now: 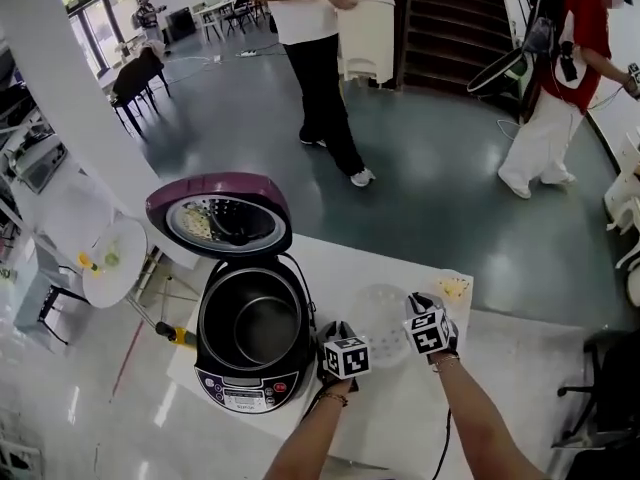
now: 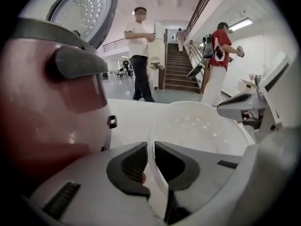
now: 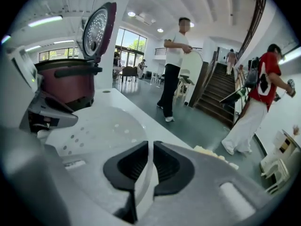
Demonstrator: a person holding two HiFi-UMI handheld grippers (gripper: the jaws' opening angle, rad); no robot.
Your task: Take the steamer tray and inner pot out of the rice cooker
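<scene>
The translucent white steamer tray (image 1: 384,320) is outside the rice cooker (image 1: 228,376), low over the white table (image 1: 330,268) just right of it. My left gripper (image 1: 358,340) is shut on the tray's near-left rim (image 2: 151,145), and my right gripper (image 1: 414,324) is shut on its right rim (image 3: 146,173). The tray's perforated bottom (image 2: 202,126) (image 3: 94,126) shows in both gripper views. The cooker's maroon lid (image 1: 220,214) stands open. The metal inner pot (image 1: 262,326) sits inside the cooker. Whether the tray touches the table I cannot tell.
A pale yellow cloth (image 1: 452,286) lies at the table's far right corner behind the tray. A person in black trousers (image 1: 322,78) and another in a red top (image 1: 560,88) stand on the floor beyond. A round white table (image 1: 112,260) is at left.
</scene>
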